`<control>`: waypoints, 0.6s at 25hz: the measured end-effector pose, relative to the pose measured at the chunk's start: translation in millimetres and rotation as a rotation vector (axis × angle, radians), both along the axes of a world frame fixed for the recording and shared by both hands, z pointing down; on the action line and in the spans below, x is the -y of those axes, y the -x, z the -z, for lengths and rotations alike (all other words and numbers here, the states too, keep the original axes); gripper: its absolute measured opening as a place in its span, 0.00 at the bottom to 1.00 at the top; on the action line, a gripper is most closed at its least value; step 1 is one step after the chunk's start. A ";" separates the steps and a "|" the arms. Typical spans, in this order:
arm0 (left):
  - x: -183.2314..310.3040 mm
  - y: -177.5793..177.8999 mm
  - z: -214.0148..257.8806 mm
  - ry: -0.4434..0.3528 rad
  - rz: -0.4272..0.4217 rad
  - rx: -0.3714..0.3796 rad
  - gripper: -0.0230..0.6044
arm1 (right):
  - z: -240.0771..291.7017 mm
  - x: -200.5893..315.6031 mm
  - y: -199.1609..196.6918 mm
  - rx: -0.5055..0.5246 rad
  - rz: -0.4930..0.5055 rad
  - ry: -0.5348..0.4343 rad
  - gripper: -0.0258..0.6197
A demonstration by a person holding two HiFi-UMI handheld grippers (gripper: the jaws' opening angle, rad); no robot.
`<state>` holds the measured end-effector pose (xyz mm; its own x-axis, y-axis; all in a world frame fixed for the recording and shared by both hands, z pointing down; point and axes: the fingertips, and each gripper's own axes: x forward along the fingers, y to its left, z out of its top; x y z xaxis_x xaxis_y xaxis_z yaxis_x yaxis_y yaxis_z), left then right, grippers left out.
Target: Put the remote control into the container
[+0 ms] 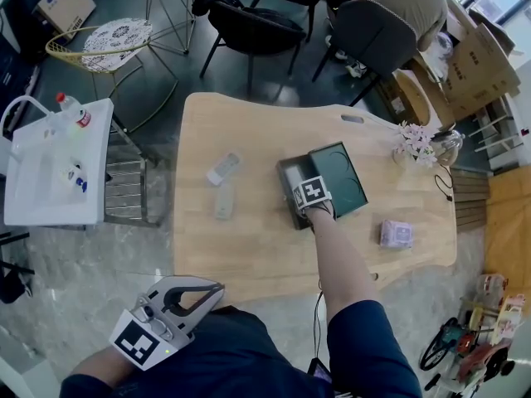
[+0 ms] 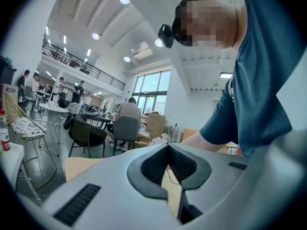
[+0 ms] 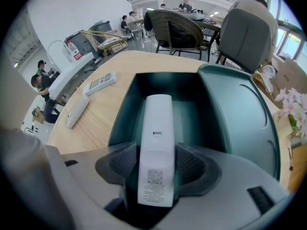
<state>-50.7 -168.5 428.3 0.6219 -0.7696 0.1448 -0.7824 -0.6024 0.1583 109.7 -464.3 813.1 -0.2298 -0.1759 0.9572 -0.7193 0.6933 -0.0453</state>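
Note:
A white remote control lies lengthwise between the pads of my right gripper, which is shut on it, label side up. Its far end reaches over the open left compartment of the dark green container; whether it touches the floor I cannot tell. In the head view the right gripper sits over the container at the table's middle, hiding the remote. My left gripper hangs off the table's near edge by the person's body, shut and empty.
Two more remotes lie on the wooden table left of the container: one with buttons and a plain white one. A small purple box and a flower vase stand at the right. A white cart stands left of the table.

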 end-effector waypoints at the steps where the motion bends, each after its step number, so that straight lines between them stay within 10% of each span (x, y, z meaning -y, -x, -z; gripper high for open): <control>1: -1.2 1.3 0.5 0.000 0.001 0.001 0.06 | 3.2 1.5 -0.3 0.004 -0.006 -0.023 0.42; 15: -22.7 7.1 15.0 -0.015 -0.060 -0.026 0.06 | 122.3 -46.2 3.8 0.322 -0.182 -0.388 0.42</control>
